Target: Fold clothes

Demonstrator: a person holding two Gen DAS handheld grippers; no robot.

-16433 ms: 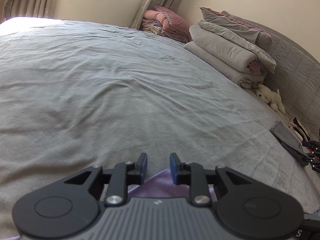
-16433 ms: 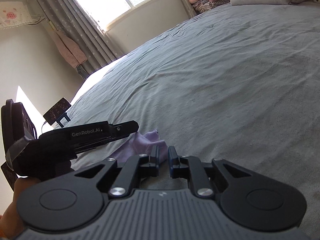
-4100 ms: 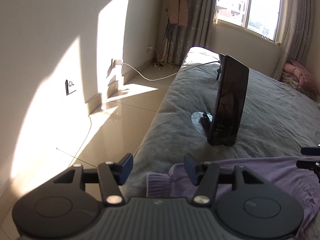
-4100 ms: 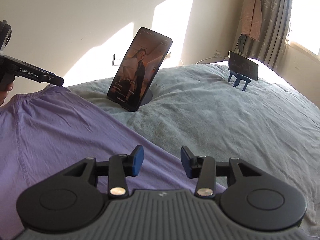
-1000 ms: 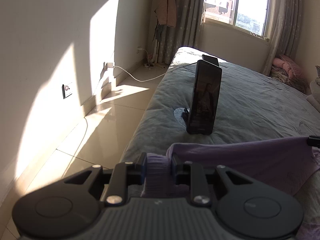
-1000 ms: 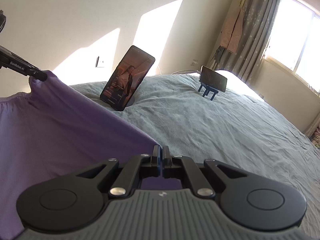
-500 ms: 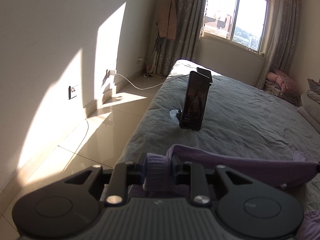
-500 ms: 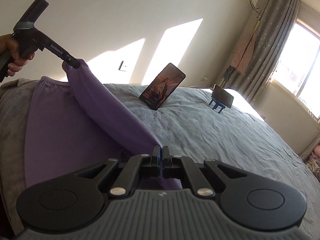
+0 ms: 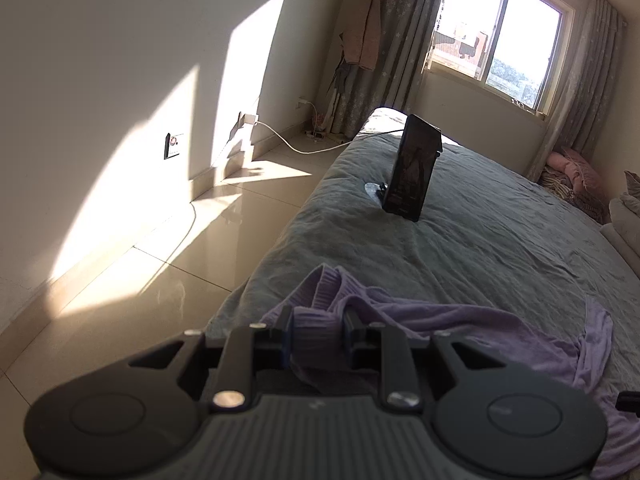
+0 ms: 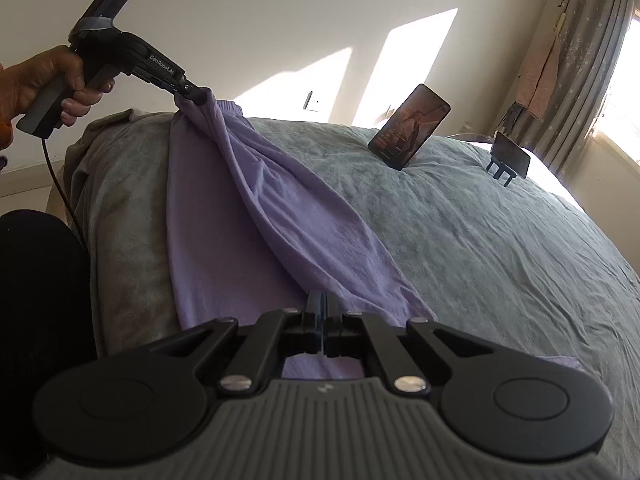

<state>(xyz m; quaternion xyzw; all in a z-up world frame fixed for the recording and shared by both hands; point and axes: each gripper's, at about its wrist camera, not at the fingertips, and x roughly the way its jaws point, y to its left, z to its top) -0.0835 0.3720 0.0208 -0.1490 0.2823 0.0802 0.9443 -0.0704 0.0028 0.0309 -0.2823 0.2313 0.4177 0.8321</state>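
Bed (image 10: 500,240) under a grey cover carries everything. Purple garment (image 10: 280,240) lies at its near edge beside the floor, one long edge lifted and doubled over the flat part; a second ago that edge hung taut in the air, and now both hands have sunk and it slumps in loose ridges, so the first fold looks nearly laid. Propped phone (image 9: 412,176) stands further along that edge. Left claw (image 9: 318,334) is clenched on the ribbed hem, right claw (image 10: 322,308) pinched shut on thin cloth.
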